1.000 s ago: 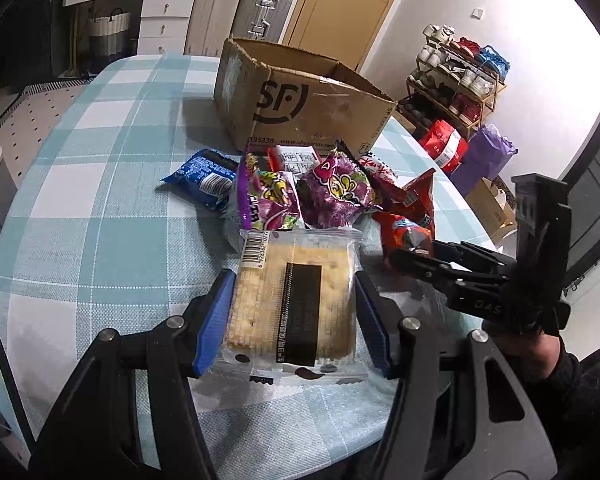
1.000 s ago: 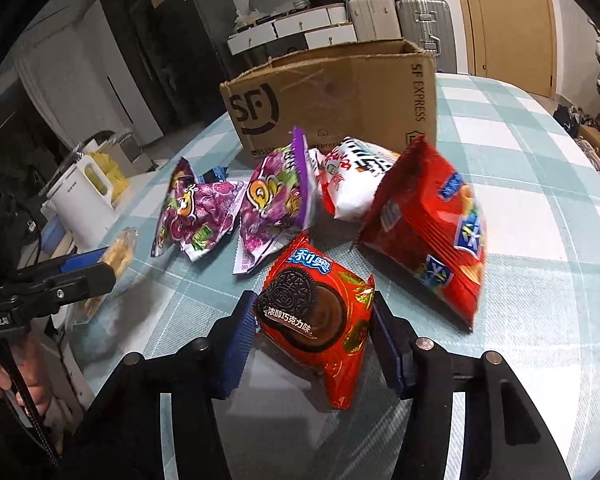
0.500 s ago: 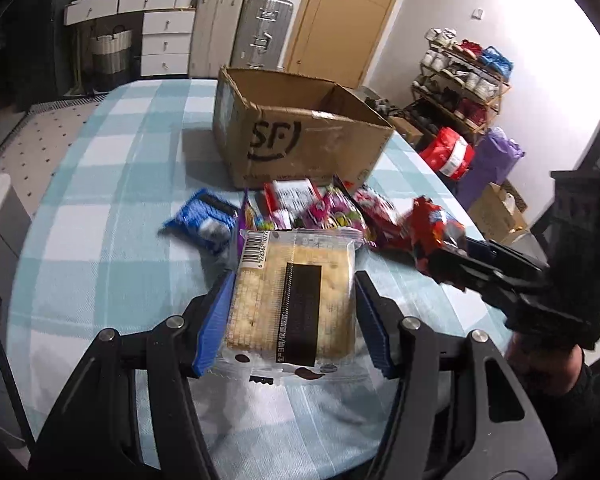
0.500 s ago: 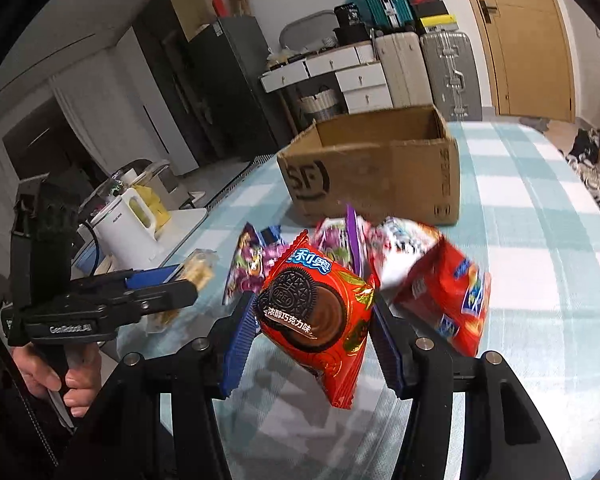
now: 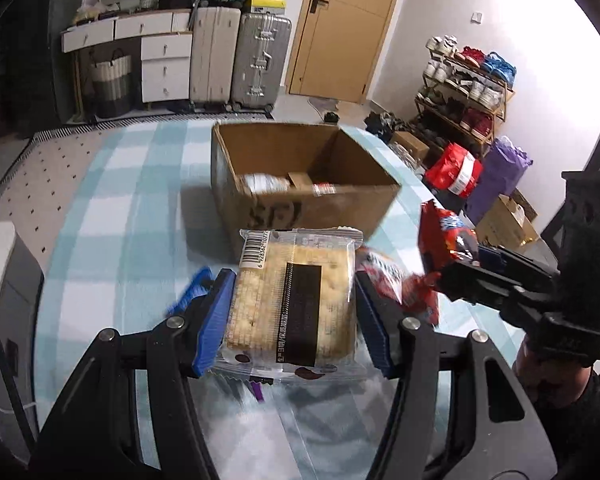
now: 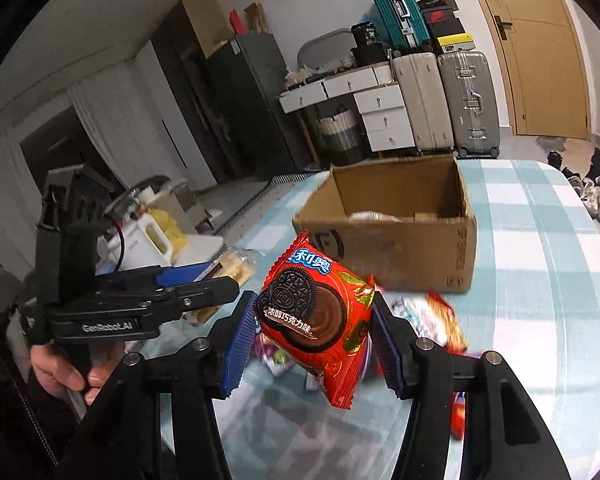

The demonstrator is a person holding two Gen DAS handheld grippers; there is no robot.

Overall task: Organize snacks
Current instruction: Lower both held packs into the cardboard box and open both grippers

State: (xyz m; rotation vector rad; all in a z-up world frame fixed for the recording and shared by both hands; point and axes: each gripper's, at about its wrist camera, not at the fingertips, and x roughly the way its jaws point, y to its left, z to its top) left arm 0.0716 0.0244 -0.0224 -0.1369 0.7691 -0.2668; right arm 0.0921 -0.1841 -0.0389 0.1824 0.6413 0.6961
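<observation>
Cracker pack (image 5: 294, 296) clamped flat between blue pads of left gripper (image 5: 294, 304); red Oreo packet (image 6: 314, 314) pinched in right gripper (image 6: 312, 320). Both snacks held clear above checked tablecloth (image 5: 112, 216), short of open cardboard box (image 5: 300, 180), a few items seen inside. Remaining packets left blurred on cloth below. Advised: each pack carried fully past near rim, lowered inside before release, grippers kept apart so loads are not knocked.

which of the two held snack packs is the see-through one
The cracker pack in the left gripper: its clear wrapper shows the pale crackers inside. The Oreo pack in the right gripper is opaque red foil.
</observation>
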